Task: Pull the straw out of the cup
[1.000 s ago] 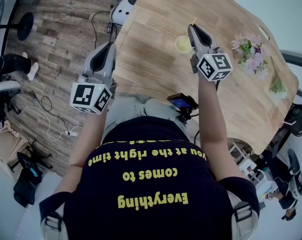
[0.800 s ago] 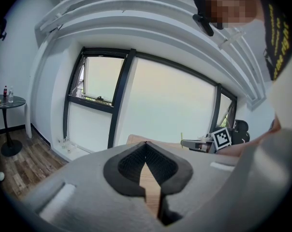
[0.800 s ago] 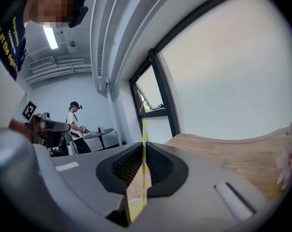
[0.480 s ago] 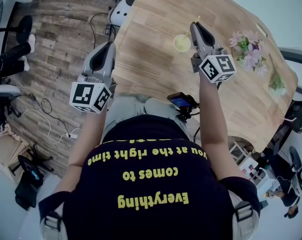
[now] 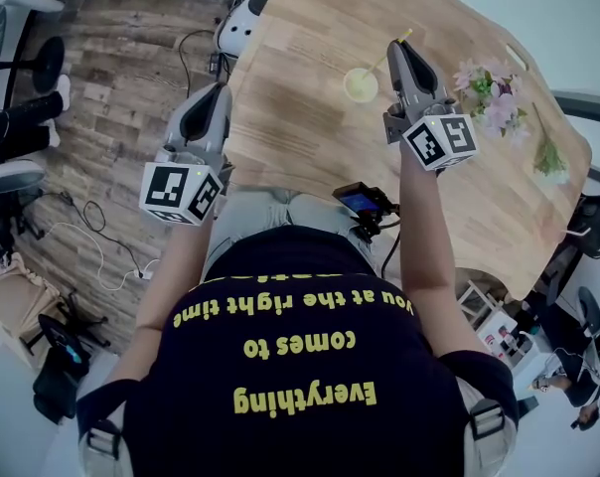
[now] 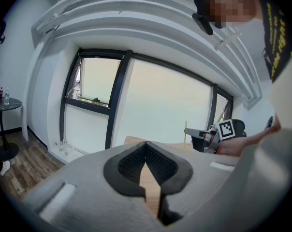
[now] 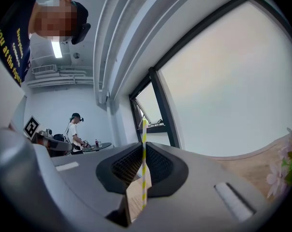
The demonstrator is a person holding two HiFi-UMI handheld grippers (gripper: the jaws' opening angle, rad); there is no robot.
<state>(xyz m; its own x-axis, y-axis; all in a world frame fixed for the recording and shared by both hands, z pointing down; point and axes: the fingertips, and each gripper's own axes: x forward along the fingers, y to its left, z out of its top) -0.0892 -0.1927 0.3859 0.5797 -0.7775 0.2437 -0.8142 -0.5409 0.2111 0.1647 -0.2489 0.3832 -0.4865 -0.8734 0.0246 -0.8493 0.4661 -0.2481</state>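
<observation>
Holding the thin yellow-and-white striped straw (image 7: 144,168) pinched in the right gripper (image 5: 397,50) jaws, slanting down into the pale green cup (image 5: 360,85) just beside on the wooden worktop (image 5: 300,48); left gripper (image 5: 216,92) jaws closed, empty, farther off.

Office or lab-type room: wooden table (image 5: 300,87); plank floor (image 5: 111,87), loose cables (image 5: 121,266) left of table; large windows (image 6: 151,110) beyond table.

The table (image 5: 310,78) is pale, smooth, matt wood. The floor (image 5: 121,78), at nine o'clock of it, is rougher, weathered planking. The right gripper (image 7: 143,151) has a matt grey plastic shell and ribbed black pads (image 7: 126,166). The straw (image 7: 144,178) looks matt and papery.
</observation>
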